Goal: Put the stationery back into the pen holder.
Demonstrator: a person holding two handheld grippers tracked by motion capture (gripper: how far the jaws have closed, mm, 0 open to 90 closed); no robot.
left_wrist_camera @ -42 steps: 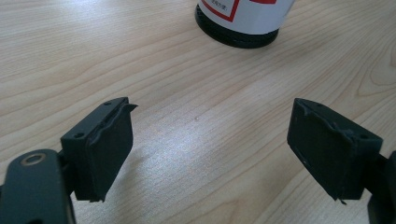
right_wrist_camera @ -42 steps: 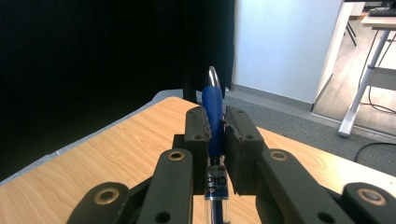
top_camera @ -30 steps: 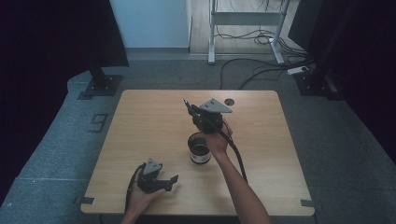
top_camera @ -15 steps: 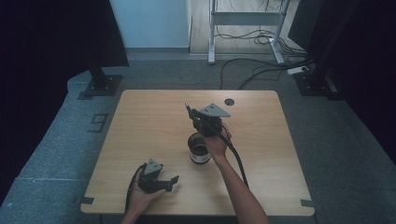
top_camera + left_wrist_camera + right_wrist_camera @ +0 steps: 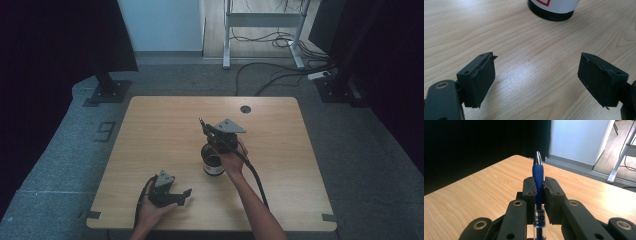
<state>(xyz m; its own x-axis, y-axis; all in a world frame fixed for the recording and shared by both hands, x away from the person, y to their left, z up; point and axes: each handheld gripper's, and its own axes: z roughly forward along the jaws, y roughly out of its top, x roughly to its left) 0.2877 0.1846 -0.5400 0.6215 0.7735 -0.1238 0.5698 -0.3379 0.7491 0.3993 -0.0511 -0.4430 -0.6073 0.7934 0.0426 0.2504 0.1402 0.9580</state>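
Two grippers in play, L to R:

L gripper (image 5: pixel 186 194) parked near the front-left edge of the table (image 5: pixel 150 130), person's hand round its body. In the left gripper view its jaws stand wide apart w/ nothing between, just bare wood; L gripper (image 5: pixel 537 57) is aimed roughly toward the cup. Idle, not part of the current step afaict

Cup (image 5: pixel 213 165) sits mid-table, upright, mouth open and dark inside. Black body w/ white label; the left gripper view catches its base (image 5: pixel 552 10) and a bit of red print on the label. Well apart from L gripper

R gripper (image 5: pixel 207 131) hangs just above/behind the cup, jaws clamped narrow on a blue pen (image 5: pixel 538 167). Pen runs along the jaws, silver tip fwd and poking out past the pads, barrel end back toward the camera. In the high view the pen tip (image 5: pixel 201 121) points up-left, away from the cup, roughly level, so pen isn't aimed at the mouth yet

Step, my read: carry phase, pen gripped and brought over the cup, insertion not started

Next move needs: pitch R wrist so one end of the pen faces down, centre it over the mouth, lower till it's inside the rim, then release. Risk: clipping the rim and tipping the cup, nothing is bracing it
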